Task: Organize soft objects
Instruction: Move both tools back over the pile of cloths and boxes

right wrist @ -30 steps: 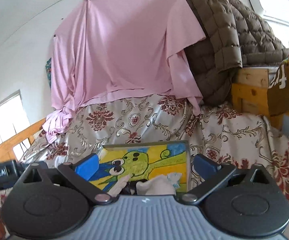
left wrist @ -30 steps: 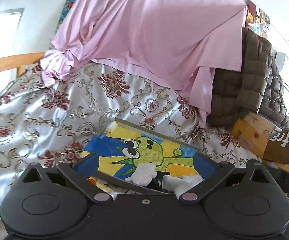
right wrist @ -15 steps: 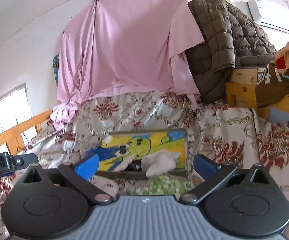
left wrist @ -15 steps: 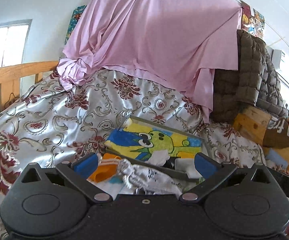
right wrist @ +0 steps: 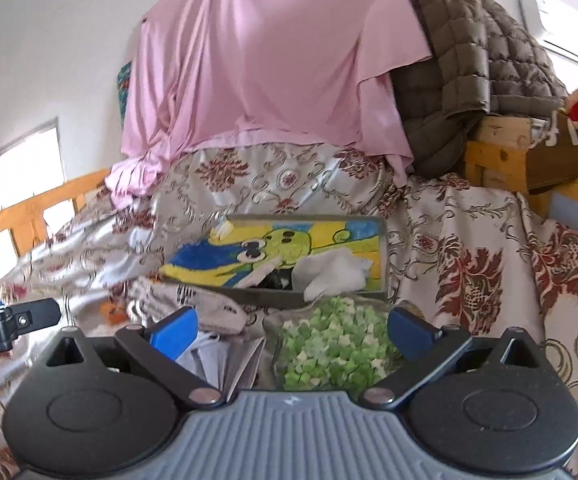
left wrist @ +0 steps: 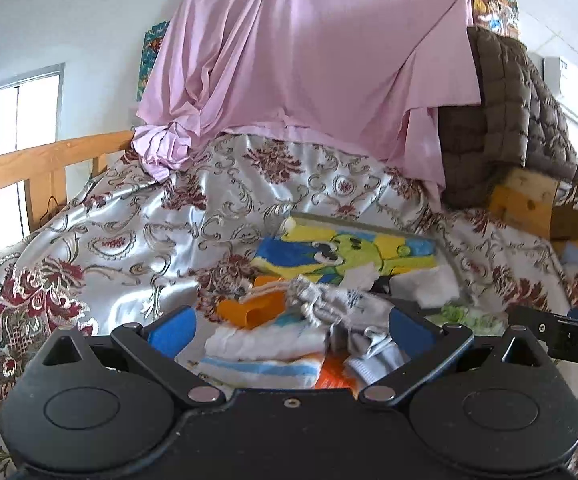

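From your left wrist, the left gripper is spread wide and grips nothing, hovering over the heap of socks (orange, white, grey) on the bedspread. From your right wrist, the right gripper gapes equally, empty, above the green-speckled cloth before the painted box.

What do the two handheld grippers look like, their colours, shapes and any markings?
The left gripper has a smooth black body with two round discs, black linkage arms on silver pivots, and blue finger pads. The right gripper is built alike, but its centre plate is ribbed grey with a small white logo. Its side, seen from the left wrist, bears white lettering starting "DA".
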The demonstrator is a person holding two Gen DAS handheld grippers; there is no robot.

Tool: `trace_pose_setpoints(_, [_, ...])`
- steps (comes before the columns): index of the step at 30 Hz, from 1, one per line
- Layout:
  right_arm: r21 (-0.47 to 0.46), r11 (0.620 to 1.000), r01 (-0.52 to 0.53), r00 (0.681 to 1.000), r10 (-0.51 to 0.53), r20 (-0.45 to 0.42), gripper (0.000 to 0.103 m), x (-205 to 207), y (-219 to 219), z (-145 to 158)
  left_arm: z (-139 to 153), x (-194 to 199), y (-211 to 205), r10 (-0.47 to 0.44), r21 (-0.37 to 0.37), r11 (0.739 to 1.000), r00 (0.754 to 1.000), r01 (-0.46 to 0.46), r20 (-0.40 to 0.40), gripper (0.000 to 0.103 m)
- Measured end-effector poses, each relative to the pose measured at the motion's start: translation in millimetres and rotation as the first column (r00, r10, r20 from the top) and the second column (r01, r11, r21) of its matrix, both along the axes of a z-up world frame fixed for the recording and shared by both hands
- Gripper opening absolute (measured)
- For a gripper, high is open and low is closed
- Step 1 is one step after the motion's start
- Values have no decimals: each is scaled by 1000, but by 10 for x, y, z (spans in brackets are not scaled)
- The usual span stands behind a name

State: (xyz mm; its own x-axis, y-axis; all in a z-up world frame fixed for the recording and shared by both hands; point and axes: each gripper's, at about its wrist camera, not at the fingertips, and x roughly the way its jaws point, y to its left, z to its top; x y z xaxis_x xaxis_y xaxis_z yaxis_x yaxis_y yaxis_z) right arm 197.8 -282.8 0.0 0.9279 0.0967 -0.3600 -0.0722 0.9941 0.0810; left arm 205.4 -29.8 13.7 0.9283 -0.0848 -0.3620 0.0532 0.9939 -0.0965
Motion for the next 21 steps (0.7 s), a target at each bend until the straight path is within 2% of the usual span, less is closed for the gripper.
trace_pose_setpoints(4, [-63, 997, -35, 999, 33, -26, 103, 38, 142, -114, -180, 39, 22, 1, 25, 1000, 999, 0, -33, 102])
trace_pose_setpoints(12, [-98, 990, -103, 992, 95, -85, 103, 95, 298, -257, -527, 132, 101, 3, 52, 999, 994, 3, -106, 102])
trace_pose_setpoints(21, [-110, 981, -162, 980, 147, -135, 103, 210, 389, -407, -639, 314, 142, -42, 76, 996, 989, 54, -142, 102])
